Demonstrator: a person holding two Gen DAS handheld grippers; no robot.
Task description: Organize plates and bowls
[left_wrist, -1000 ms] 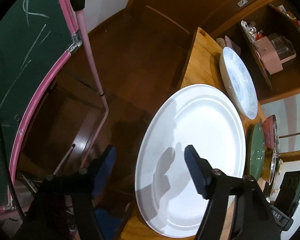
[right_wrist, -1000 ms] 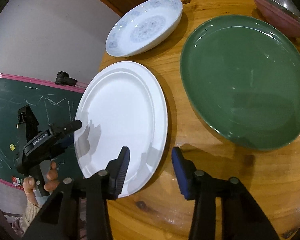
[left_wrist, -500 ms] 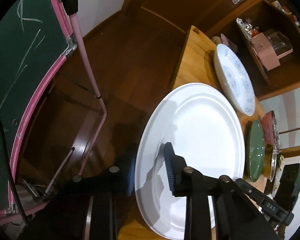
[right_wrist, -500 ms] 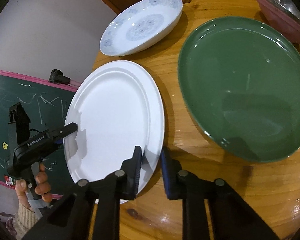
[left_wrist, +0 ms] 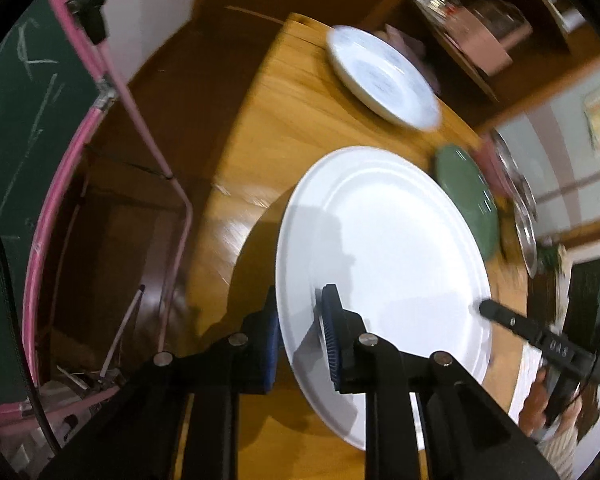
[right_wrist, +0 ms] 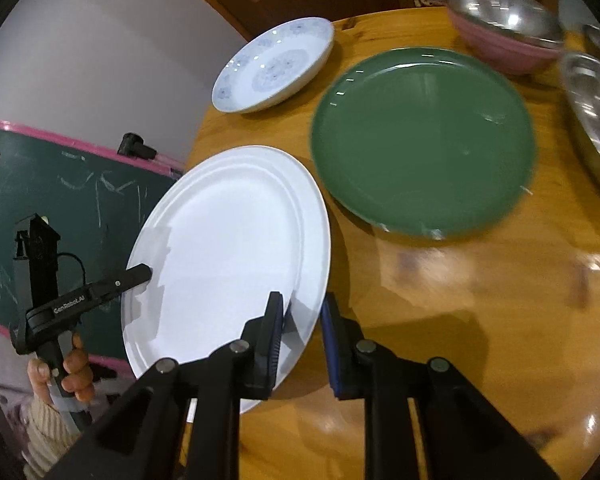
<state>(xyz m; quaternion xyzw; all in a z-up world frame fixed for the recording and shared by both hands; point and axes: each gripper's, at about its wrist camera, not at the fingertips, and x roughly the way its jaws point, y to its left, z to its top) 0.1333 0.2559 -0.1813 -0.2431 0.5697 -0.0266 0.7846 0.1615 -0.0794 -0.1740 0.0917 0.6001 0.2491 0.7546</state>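
A large white plate (left_wrist: 380, 248) (right_wrist: 228, 248) is held by both grippers at opposite rims, lifted a little off the wooden table (right_wrist: 480, 300), with its shadow beneath it. My left gripper (left_wrist: 300, 308) has its blue pads pressed on the plate's left rim, jaws still closing. My right gripper (right_wrist: 302, 304) is shut on the rim nearest the green plate (right_wrist: 420, 140). Each gripper shows in the other's view: the left gripper (right_wrist: 138, 274), the right gripper (left_wrist: 486, 308). A blue-patterned plate (right_wrist: 274, 66) lies further back.
A pink bowl (right_wrist: 504, 44) with a steel bowl nested in it stands at the back right, and another steel bowl (right_wrist: 596, 108) at the right edge. A pink-framed green chalkboard (left_wrist: 16, 120) stands past the table's left edge. Shelves lie behind the table.
Both grippers have closed on the white plate's rims. The plate has since come up off the table and moved inward over it, toward the green plate.
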